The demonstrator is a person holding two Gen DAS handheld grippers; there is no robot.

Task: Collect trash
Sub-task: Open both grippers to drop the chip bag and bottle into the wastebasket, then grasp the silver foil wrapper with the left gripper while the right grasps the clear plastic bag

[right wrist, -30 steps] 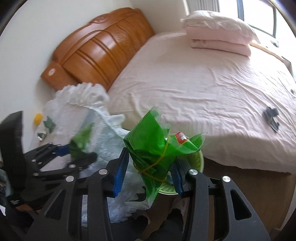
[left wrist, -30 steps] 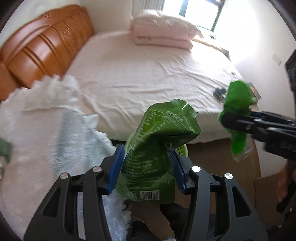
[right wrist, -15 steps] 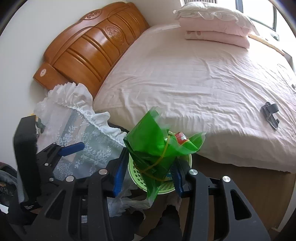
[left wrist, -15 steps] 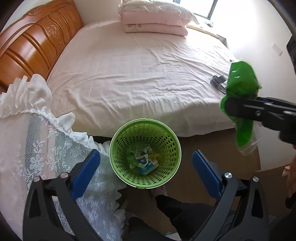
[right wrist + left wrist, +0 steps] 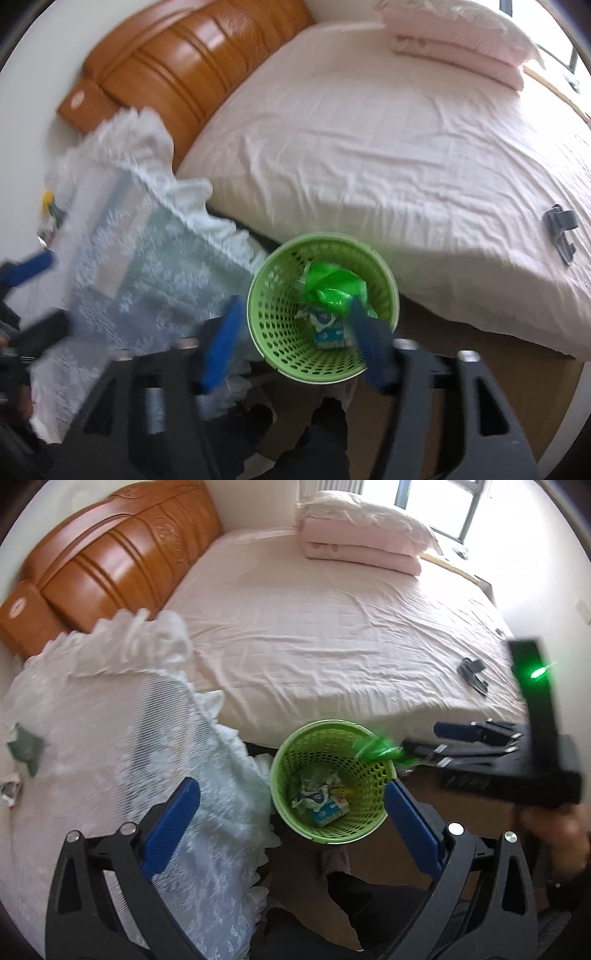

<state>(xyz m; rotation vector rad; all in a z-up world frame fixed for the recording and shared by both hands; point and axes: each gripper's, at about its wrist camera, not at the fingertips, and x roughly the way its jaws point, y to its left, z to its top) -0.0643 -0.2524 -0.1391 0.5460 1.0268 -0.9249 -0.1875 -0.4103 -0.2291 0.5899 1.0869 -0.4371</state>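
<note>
- Beside the bed with the pale pink sheet [image 5: 332, 638], on the floor: a round green perforated plastic waste basket [image 5: 334, 779], next to a white lace-covered surface [image 5: 110, 738].
- Left gripper [image 5: 291, 812]: blue-padded jaws spread wide above the basket, nothing between them.
- Right gripper [image 5: 295, 332]: jaws opening over the basket; pads clear of the crumpled green plastic wrapper [image 5: 332, 288].
- Green wrapper: inside the basket mouth, above a blue-and-white carton [image 5: 328, 334] and crumpled paper [image 5: 317, 786].
- Bed surface: a dark grey clip [image 5: 561, 229] near the right edge.
</note>
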